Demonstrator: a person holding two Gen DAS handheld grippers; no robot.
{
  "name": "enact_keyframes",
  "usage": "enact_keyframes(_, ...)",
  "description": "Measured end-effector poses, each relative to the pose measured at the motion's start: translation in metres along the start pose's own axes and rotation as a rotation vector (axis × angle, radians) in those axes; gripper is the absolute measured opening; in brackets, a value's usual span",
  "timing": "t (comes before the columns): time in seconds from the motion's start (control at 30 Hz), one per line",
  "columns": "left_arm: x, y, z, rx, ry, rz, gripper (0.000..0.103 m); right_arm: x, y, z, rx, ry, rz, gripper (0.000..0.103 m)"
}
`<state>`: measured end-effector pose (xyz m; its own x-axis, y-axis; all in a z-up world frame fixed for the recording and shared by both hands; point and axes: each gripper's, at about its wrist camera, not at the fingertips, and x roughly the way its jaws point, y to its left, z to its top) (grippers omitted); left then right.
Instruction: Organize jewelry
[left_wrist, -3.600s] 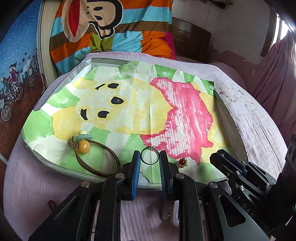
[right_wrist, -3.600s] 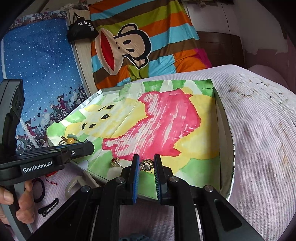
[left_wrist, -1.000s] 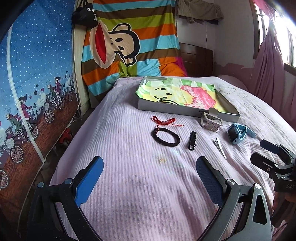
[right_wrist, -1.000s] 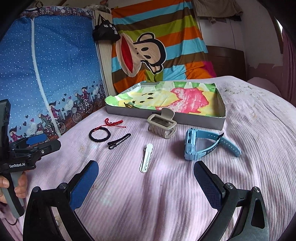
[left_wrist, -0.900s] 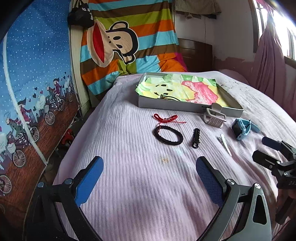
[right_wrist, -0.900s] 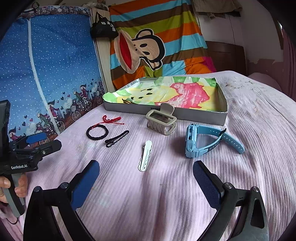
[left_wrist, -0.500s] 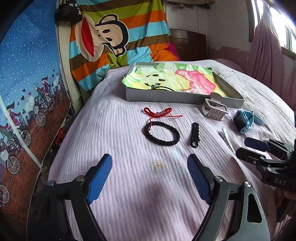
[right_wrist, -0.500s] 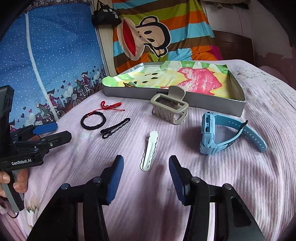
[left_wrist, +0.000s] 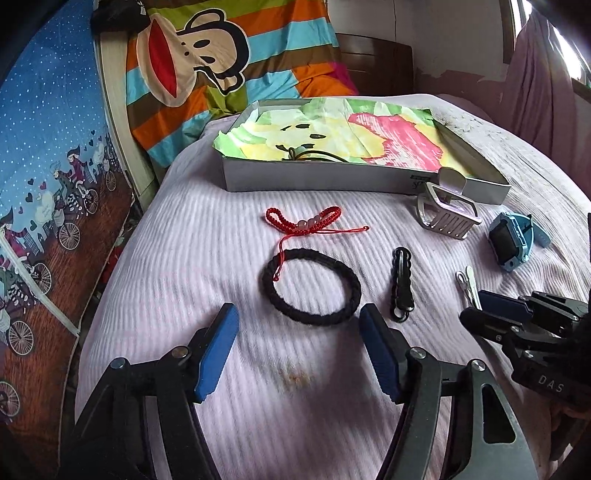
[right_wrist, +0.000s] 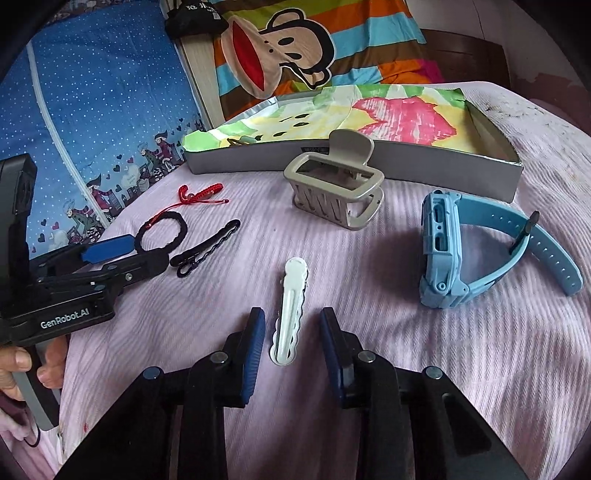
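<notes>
On the pink bedspread lies a black braided bracelet (left_wrist: 312, 286), just ahead of my left gripper (left_wrist: 297, 321). That gripper's jaws are closing with nothing between them. A red cord bracelet (left_wrist: 304, 221) lies beyond it, a black clip (left_wrist: 402, 282) to its right. My right gripper (right_wrist: 291, 325) straddles the near end of a white hair clip (right_wrist: 290, 310); its jaws are closing and the pads stand apart from the clip. A grey box (left_wrist: 332, 179) lined with painted paper holds a brown hair tie.
A beige claw clip (right_wrist: 334, 184) and a blue watch (right_wrist: 461, 243) lie in front of the box. A hand (right_wrist: 22, 369) grips the left tool's handle at the left edge. A striped monkey blanket hangs behind the bed; the bed's edge drops off on the left.
Both grippers came down and forward toward the bedspread while their jaws narrowed. The right one now has the white hair clip between its fingers; the left one has neared the black bracelet.
</notes>
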<state>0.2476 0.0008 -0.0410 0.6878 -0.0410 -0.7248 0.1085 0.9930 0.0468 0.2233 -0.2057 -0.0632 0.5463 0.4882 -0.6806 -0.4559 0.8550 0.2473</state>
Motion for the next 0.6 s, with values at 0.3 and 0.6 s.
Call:
enact_keyframes(0.3, 0.008, -0.011, -0.006, 0.04, -0.048, 0.015, 0.04, 0.003, 0.004, 0.0, -0.022, -0.002, -0.022, 0.022)
enact_keyframes(0.6, 0.008, -0.014, -0.008, 0.042, -0.067, 0.03, 0.015, 0.004, 0.002, -0.002, -0.016, -0.009, -0.009, 0.013)
